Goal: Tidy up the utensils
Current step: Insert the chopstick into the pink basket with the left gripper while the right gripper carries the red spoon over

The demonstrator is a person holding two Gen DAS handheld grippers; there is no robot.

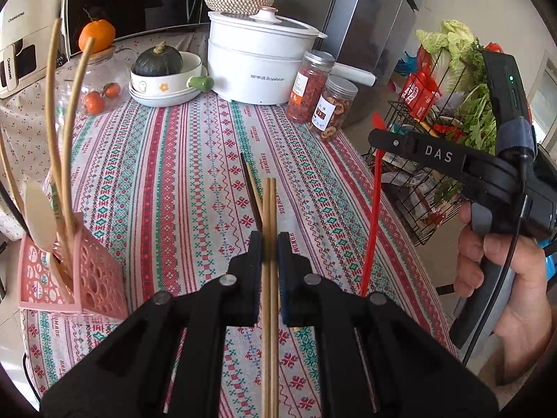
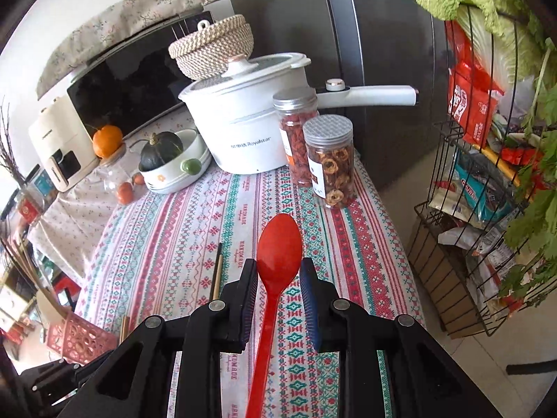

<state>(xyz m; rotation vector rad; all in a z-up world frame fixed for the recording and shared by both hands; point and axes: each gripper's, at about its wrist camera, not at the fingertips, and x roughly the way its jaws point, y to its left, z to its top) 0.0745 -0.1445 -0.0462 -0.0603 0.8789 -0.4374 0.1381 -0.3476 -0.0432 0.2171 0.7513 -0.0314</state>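
Note:
My left gripper point(image 1: 269, 244) is shut on a pair of light wooden chopsticks point(image 1: 269, 216) and holds them above the striped tablecloth. A dark-tipped chopstick pair point(image 1: 251, 188) lies on the cloth just beyond. A pink perforated utensil holder point(image 1: 69, 278) stands at the left with chopsticks and a cream spoon in it. My right gripper point(image 2: 278, 268) is shut on a red spoon point(image 2: 278, 244), bowl forward, above the table. The red spoon also shows in the left wrist view point(image 1: 372, 216), held by the right gripper point(image 1: 377, 139).
At the table's back stand a white Royalstar pot point(image 1: 254, 66), two jars point(image 1: 323, 101), a bowl with a green squash point(image 1: 163, 76) and oranges. A black wire rack point(image 2: 487, 209) of vegetables and packets stands right of the table. The pink holder shows low left in the right wrist view point(image 2: 80, 338).

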